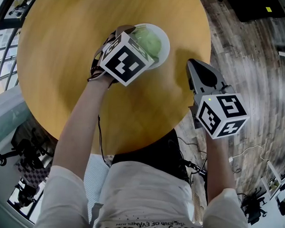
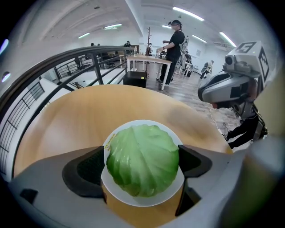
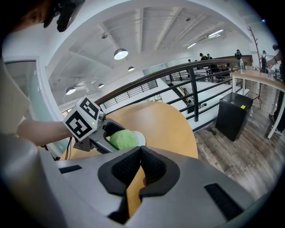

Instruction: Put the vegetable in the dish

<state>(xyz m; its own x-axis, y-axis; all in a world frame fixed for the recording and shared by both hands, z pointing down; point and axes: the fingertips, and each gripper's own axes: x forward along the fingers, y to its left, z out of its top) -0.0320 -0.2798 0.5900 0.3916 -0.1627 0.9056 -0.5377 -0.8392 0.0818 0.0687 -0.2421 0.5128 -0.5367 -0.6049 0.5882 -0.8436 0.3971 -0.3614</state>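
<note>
The cabbage sits squarely over the white dish, which rings it on every side and rests on the round wooden table. From the right gripper view its underside looks seated in the dish, not hanging above it. The left gripper clasps it: the two dark pads bear on opposite flanks of the head, the right one flush against the leaves and the left with only a sliver of dish rim showing beside it. By my reading, placing is the step in hand, and it is all but done, since the vegetable is where the task wants it. What the next move calls for is a plain release. The pads should part evenly so that neither drags the head sideways (a round cabbage rolls readily on a shallow dish), and the gripper should then rise straight up clear of the rim. The right gripper takes no part. Its pads are pressed together on nothing, and it hangs over the table's near right edge, well apart from the dish. Beyond the table is a wood-plank floor.
</note>
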